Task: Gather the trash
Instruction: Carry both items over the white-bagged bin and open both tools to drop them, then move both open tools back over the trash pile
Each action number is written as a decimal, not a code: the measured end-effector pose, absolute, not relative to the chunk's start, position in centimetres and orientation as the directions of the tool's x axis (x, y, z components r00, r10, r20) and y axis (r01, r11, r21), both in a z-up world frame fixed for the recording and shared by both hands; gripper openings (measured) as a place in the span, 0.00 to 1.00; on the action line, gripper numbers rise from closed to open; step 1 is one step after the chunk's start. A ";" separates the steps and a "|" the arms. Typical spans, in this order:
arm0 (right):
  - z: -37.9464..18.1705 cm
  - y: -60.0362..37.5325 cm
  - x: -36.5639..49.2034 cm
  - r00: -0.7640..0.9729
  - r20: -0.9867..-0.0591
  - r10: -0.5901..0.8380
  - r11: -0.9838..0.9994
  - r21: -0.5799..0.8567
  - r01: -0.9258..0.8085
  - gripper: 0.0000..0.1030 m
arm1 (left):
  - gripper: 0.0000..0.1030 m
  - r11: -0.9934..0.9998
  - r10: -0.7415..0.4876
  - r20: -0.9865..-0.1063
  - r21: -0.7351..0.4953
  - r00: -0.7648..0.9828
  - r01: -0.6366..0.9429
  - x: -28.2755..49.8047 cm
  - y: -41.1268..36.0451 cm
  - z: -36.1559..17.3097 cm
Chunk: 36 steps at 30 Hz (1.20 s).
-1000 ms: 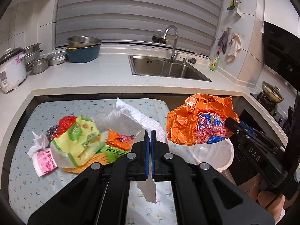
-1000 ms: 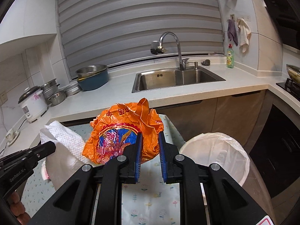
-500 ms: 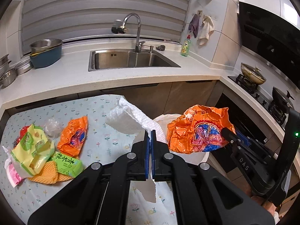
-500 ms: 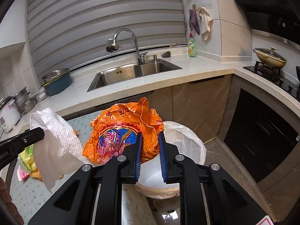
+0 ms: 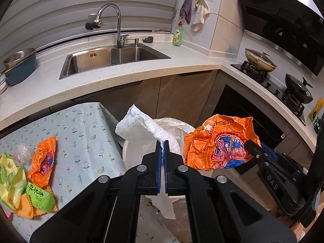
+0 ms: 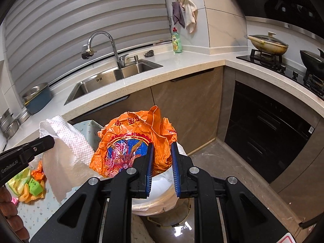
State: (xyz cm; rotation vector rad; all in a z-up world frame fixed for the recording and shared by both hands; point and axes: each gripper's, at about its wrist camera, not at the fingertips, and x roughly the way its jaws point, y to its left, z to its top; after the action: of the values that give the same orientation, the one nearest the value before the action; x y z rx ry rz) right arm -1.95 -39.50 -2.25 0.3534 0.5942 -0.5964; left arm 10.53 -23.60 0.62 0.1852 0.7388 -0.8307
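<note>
My left gripper pinches a white paper towel, and its jaws are just starting to open with the towel still between the pads. The towel hangs over the white-lined trash bin beside the table. My right gripper is shut on a crumpled orange plastic bag, held above the same bin. In the left wrist view the orange bag and the right gripper sit to the right. The right wrist view shows the towel and the left gripper to the left.
A flower-patterned tablecloth carries an orange wrapper, a green packet and a yellow-green bag. Behind are the white counter with the sink, and a stove with pans at right. Dark oven fronts stand beyond the bin.
Both grippers swung right from over the table to over the bin, carrying the towel and the orange bag. The pile of trash on the table has slid to the left edge of view.
</note>
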 end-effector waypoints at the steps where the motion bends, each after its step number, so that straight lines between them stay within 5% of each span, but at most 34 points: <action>1: -2.4 -39.7 -1.8 0.667 -0.615 -0.420 0.776 0.138 0.615 0.16 | 0.03 0.674 -0.605 -0.660 -0.126 0.446 0.728 10.6 -23.9 0.4; 4: -3.0 -40.1 -1.1 0.661 -0.624 -0.417 0.778 0.130 0.615 0.16 | 0.04 0.677 -0.599 -0.660 -0.116 0.453 0.727 11.0 -24.5 -0.1; 6: -3.4 -40.3 -0.5 0.657 -0.632 -0.412 0.780 0.127 0.612 0.16 | 0.19 0.690 -0.584 -0.666 -0.103 0.465 0.717 11.3 -24.8 -0.4; 9: -3.8 -40.2 0.4 0.654 -0.638 -0.406 0.786 0.121 0.606 0.16 | 0.29 0.707 -0.567 -0.665 -0.089 0.486 0.702 11.8 -24.5 -0.6; 19: -5.1 -39.5 2.4 0.648 -0.661 -0.378 0.807 0.107 0.581 0.17 | 0.32 0.758 -0.520 -0.674 -0.081 0.525 0.647 13.2 -22.1 -1.3; 25: -5.2 -39.0 3.6 0.649 -0.662 -0.375 0.817 0.094 0.569 0.21 | 0.44 0.788 -0.499 -0.664 -0.081 0.557 0.610 13.5 -20.0 -1.2; 29: -4.9 -38.4 4.1 0.654 -0.654 -0.379 0.819 0.092 0.566 0.33 | 0.56 0.809 -0.483 -0.655 -0.080 0.581 0.582 13.8 -18.6 -0.9; 36: -3.4 -35.5 4.7 0.684 -0.635 -0.358 0.846 0.090 0.526 0.40 | 0.57 0.839 -0.462 -0.648 -0.099 0.606 0.535 14.6 -15.4 -0.5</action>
State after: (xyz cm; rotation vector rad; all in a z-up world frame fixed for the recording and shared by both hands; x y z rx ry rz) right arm 4.69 -35.54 -3.41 0.2760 0.6482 -0.5022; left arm 14.61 -15.41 -0.46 0.1090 0.7167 -0.5776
